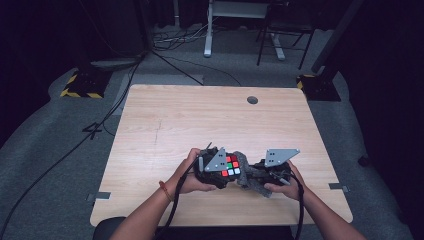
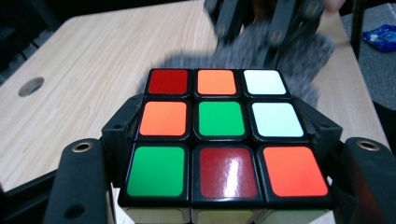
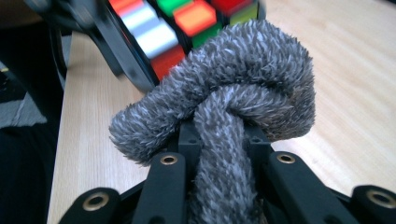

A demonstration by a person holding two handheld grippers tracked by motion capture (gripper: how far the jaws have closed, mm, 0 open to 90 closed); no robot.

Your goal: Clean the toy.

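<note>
A Rubik's cube (image 1: 230, 166) with red, orange, green and white stickers is held above the near middle of the wooden table (image 1: 165, 120). My left gripper (image 1: 212, 169) is shut on the cube (image 2: 224, 135), its black jaws pressing on both sides. My right gripper (image 1: 260, 172) is shut on a fuzzy grey cloth (image 1: 246, 172). The cloth (image 3: 224, 116) is folded over between the jaws and presses against the cube (image 3: 182, 28). In the left gripper view the grey cloth (image 2: 280, 56) sits just behind the cube, with the right gripper (image 2: 261, 23) above it.
A round cable hole (image 1: 252, 100) lies near the table's far edge. Cables (image 1: 115, 105) run across the grey floor at the left, and stands with desk legs (image 1: 208, 30) are beyond the table. A blue packet (image 2: 380, 37) lies on the floor.
</note>
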